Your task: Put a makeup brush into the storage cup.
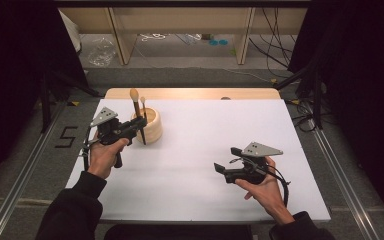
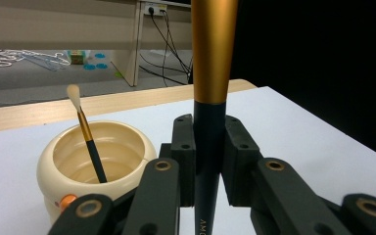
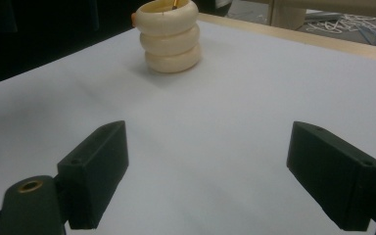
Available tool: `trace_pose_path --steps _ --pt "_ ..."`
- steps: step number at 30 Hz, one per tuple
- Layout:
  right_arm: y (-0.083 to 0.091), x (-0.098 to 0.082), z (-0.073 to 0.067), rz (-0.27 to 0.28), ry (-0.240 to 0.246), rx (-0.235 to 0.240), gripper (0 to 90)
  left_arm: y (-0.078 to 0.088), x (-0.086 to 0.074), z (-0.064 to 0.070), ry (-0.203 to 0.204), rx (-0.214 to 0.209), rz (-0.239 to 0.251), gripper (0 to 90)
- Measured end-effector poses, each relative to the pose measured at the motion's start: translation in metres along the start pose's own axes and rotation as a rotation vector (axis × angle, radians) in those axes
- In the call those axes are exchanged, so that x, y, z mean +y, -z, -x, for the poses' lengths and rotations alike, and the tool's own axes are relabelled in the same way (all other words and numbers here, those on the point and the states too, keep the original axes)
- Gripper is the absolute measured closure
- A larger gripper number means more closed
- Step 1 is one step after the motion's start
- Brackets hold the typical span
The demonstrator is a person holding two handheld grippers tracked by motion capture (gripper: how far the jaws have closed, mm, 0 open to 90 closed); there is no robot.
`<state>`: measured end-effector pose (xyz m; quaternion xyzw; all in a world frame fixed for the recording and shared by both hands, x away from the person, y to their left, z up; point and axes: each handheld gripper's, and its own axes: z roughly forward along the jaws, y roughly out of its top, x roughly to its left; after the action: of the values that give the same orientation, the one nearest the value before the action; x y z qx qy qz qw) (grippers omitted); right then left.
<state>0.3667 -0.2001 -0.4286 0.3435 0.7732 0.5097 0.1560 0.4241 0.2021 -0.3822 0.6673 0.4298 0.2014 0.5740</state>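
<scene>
My left gripper is shut on a makeup brush with a black handle and a gold ferrule. It holds the brush upright, just in front of a cream ribbed pot. The brush's pale head rises above the pot. A smaller brush with a white tip leans inside the pot. My right gripper hovers low over the right half of the white table and is open, with nothing between its jaws. In the right gripper view the jaws stand wide apart, facing the distant pot.
The white tabletop has a wooden strip along its far edge. Beyond it, wooden furniture legs stand on a grey floor with cables. Dark curtains hang on both sides.
</scene>
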Motion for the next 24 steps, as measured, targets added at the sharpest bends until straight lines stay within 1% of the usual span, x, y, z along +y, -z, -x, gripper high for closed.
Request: trace_pose_path --steps 1,2,3,4,5,6,8,10,11,12,13,14,15,16,17,18,20,21,23,24 --pt "0.000 -0.001 0.001 0.012 0.006 0.004 16.3 -0.001 0.000 0.000 0.002 0.001 0.003 77.9" --pt "0.001 -0.002 0.000 0.000 -0.005 0.008 16.3 -0.001 0.001 0.000 0.003 0.003 0.004 77.9" --pt "0.002 -0.002 0.000 -0.005 0.006 -0.002 16.3 -0.001 0.001 -0.001 0.003 0.002 0.004 77.9" --pt "0.002 -0.003 0.000 0.006 0.006 0.002 16.3 -0.001 0.001 -0.001 0.003 0.002 0.004 77.9" --pt "0.004 -0.004 0.000 -0.004 -0.003 0.005 16.4 -0.001 0.001 -0.002 0.003 0.004 0.003 77.9" --pt "0.004 -0.005 0.000 0.000 -0.002 0.006 16.4 -0.001 0.002 -0.003 0.003 0.006 0.006 77.9" --pt "0.007 -0.006 0.000 -0.009 0.003 -0.002 16.4 -0.001 0.003 -0.005 0.002 0.013 0.004 77.9" --pt "0.008 -0.007 0.000 -0.018 -0.004 0.000 16.3 -0.001 0.004 -0.006 0.006 0.016 0.007 77.9" --pt "0.008 -0.008 0.000 -0.003 -0.001 0.000 16.4 -0.001 0.004 -0.007 0.004 0.017 0.010 77.9" --pt "0.010 -0.008 0.000 -0.007 -0.002 0.001 16.4 -0.002 0.005 -0.008 0.005 0.018 0.012 77.9" --pt "0.010 -0.009 0.000 -0.008 -0.018 0.007 16.4 -0.002 0.005 -0.008 0.005 0.021 0.013 77.9" --pt "0.011 -0.009 0.000 -0.010 -0.005 -0.004 16.4 -0.002 0.005 -0.009 0.003 0.023 0.013 77.9" --pt "0.011 -0.010 0.000 -0.008 -0.010 0.004 16.4 -0.002 0.005 -0.010 0.006 0.027 0.013 77.9" --pt "0.013 -0.010 -0.001 -0.019 -0.011 -0.001 16.5 -0.002 0.006 -0.011 0.005 0.030 0.015 77.9" --pt "0.012 -0.011 0.000 0.002 -0.005 -0.003 16.5 -0.003 0.006 -0.012 0.007 0.034 0.016 77.9" --pt "0.012 -0.012 0.000 0.002 -0.003 0.002 16.5 -0.003 0.007 -0.014 0.004 0.039 0.014 77.9" --pt "0.014 -0.013 -0.001 -0.014 -0.018 0.009 16.5 -0.004 0.009 -0.015 0.005 0.045 0.019 77.9" --pt "0.015 -0.013 -0.001 -0.019 -0.002 -0.003 16.5 -0.004 0.010 -0.015 0.003 0.047 0.020 77.9" --pt "0.016 -0.013 0.000 -0.021 -0.001 -0.005 16.5 -0.004 0.013 -0.015 -0.007 0.051 0.016 77.9" --pt "0.017 -0.014 -0.001 -0.029 -0.014 -0.002 16.5 -0.005 0.014 -0.015 -0.009 0.052 0.018 77.9"
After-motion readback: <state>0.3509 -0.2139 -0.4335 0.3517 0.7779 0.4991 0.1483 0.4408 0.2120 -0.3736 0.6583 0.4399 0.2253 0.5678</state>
